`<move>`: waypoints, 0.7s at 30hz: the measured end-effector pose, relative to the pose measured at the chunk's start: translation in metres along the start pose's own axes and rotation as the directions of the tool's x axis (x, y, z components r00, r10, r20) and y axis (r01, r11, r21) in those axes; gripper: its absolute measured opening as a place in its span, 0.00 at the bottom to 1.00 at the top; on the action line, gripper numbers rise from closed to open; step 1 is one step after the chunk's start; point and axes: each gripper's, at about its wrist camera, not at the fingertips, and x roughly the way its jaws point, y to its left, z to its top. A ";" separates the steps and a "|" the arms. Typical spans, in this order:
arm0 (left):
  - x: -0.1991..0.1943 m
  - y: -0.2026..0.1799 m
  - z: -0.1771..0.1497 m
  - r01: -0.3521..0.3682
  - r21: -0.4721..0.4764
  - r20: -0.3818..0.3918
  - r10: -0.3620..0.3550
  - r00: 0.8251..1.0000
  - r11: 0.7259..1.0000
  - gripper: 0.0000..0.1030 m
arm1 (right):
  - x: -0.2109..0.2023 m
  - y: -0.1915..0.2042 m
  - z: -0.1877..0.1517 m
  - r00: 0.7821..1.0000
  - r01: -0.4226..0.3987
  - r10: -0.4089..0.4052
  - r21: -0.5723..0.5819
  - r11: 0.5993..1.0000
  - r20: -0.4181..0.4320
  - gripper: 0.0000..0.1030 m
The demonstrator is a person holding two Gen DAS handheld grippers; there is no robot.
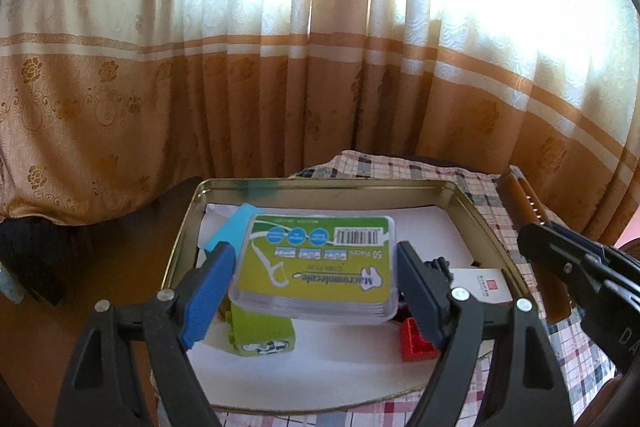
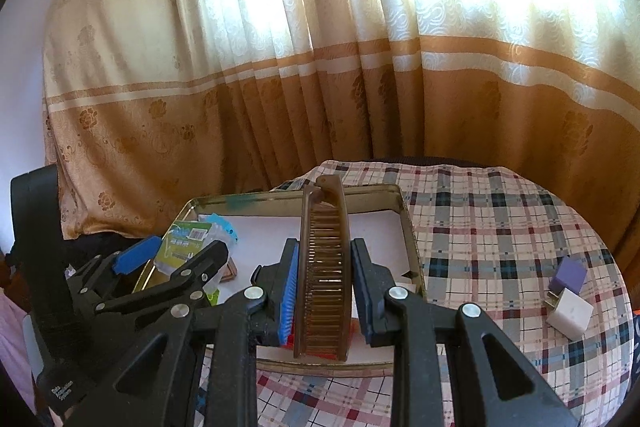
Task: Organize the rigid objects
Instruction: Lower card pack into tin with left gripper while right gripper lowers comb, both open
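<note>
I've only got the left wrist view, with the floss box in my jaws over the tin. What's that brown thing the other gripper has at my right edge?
Observer: A brown comb, clamped on edge in the right gripper, whose jaws are shut on it, teeth toward its camera.
Operator: Anything not yet in the tin?
Observer: Yes, a purple block and a white block lie side by side on the checked cloth, to the right of the tin.
</note>
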 end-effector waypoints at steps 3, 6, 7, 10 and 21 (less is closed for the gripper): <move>0.005 0.000 0.002 -0.004 -0.005 -0.005 0.004 1.000 1.000 0.79 | 0.004 -0.003 0.001 1.000 0.002 -0.002 0.012 1.000 -0.004 0.27; 0.009 0.001 0.005 -0.007 -0.007 -0.007 0.007 1.000 1.000 0.79 | 0.011 -0.007 0.003 1.000 0.002 -0.002 0.028 1.000 -0.009 0.27; 0.010 0.002 0.007 -0.009 -0.007 -0.007 0.009 1.000 1.000 0.79 | 0.012 -0.008 0.003 1.000 0.003 -0.003 0.030 1.000 -0.010 0.27; 0.014 0.003 0.010 -0.012 -0.011 -0.007 0.012 1.000 1.000 0.79 | 0.019 -0.011 0.005 1.000 0.012 -0.012 0.035 0.999 -0.013 0.27; 0.035 -0.003 0.026 -0.024 0.001 -0.034 0.024 0.999 1.000 0.79 | 0.050 -0.024 0.015 0.998 0.058 -0.057 0.060 0.997 -0.028 0.27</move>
